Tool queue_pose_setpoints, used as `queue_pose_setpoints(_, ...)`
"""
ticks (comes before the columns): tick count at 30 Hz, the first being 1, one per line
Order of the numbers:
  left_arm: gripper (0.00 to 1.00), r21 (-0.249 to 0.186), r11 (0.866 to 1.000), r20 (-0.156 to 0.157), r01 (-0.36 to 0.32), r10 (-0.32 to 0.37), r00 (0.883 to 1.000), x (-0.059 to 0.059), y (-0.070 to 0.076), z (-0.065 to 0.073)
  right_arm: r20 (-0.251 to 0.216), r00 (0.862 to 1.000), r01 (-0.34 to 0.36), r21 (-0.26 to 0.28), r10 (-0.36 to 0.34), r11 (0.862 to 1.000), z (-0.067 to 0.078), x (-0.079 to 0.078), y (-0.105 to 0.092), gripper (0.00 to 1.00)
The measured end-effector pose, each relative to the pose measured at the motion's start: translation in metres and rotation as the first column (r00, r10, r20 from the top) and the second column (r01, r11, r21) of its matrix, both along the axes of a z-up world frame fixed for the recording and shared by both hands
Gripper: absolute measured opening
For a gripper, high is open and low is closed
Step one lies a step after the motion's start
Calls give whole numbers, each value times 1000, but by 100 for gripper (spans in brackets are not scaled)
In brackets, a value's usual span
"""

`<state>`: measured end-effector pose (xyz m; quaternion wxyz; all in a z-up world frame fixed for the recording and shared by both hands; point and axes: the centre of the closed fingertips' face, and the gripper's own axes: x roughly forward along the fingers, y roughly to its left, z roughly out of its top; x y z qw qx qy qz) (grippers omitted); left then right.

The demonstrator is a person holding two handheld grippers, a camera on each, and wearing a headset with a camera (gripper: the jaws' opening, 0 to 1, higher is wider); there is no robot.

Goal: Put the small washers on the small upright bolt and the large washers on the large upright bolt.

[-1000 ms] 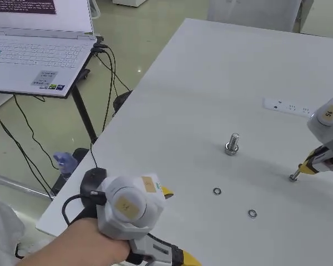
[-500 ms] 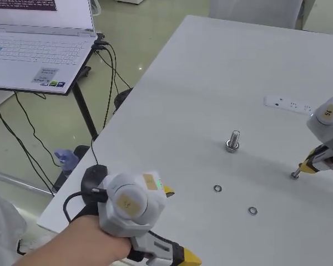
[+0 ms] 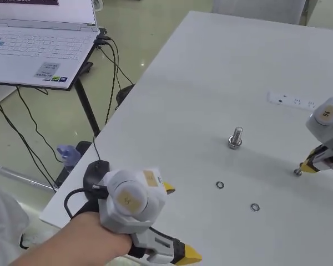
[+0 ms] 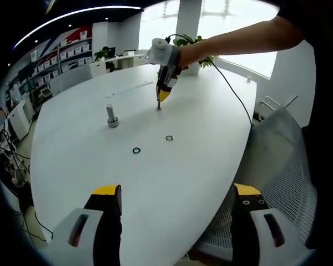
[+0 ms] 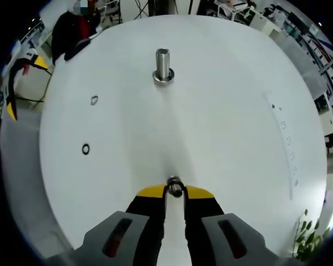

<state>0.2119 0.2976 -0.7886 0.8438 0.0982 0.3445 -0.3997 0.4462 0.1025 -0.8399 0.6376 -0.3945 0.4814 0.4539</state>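
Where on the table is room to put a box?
Free: the table stretch beyond the large bolt, left of the power strip. Crowded: between that bolt, two washers and the right hand-held gripper at the small bolt.

Bare tabletop (image 3: pixel 211 83) lies open between the large bolt (image 3: pixel 236 137), washers (image 3: pixel 220 185) and small bolt (image 3: pixel 297 172).

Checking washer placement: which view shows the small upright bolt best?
The right gripper view: the small bolt stands close up between the right tool's tips. The head view shows it as a tiny stub at that tool's tip; the left gripper view shows it far off, under the same tool.
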Motion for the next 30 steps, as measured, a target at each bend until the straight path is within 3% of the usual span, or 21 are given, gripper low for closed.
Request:
queue_pose_setpoints(17, 84, -2, 1000, 3, -6, 6, 1000, 1, -1, 0, -26, 1000, -3, -17, 2, 1000, -23, 2, 0, 13)
queue_pose_setpoints(30, 89, -3, 1000, 5, -7, 7, 1000, 3, -1, -2, -27, 1000, 1, -16, -1, 1000, -24, 2, 0, 13)
